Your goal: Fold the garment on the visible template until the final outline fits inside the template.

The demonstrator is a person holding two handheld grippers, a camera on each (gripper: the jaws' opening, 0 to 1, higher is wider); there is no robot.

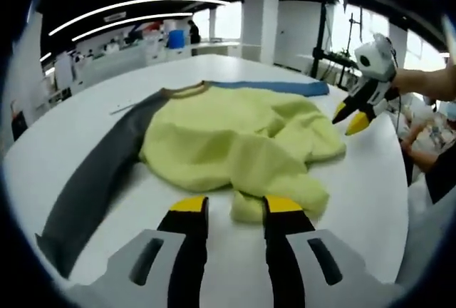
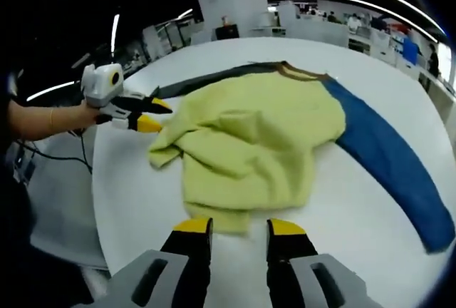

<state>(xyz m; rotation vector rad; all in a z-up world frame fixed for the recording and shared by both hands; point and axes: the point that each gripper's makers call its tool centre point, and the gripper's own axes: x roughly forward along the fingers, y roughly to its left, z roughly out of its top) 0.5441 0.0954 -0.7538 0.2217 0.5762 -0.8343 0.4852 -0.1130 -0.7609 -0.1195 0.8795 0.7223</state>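
A sweater with a yellow-green body (image 1: 228,137) lies crumpled on the white table (image 1: 356,201), collar at the far side. Its grey sleeve (image 1: 92,180) stretches out left and its blue sleeve (image 1: 285,88) lies along the far edge. My left gripper (image 1: 235,212) is open just short of the hem, with a lump of fabric lying between its tips. The right gripper (image 1: 350,117), held by a hand, hovers at the body's right edge. In the right gripper view the body (image 2: 249,137) is bunched, the blue sleeve (image 2: 385,151) runs right, and my right gripper (image 2: 239,229) is open at the near hem. The left gripper (image 2: 153,114) is by the bunched corner.
The table edge (image 2: 107,201) curves close on the left of the right gripper view, with floor and a cable (image 2: 43,158) beyond. A person (image 1: 431,151) is beside the table's right side. Desks and pillars stand far behind.
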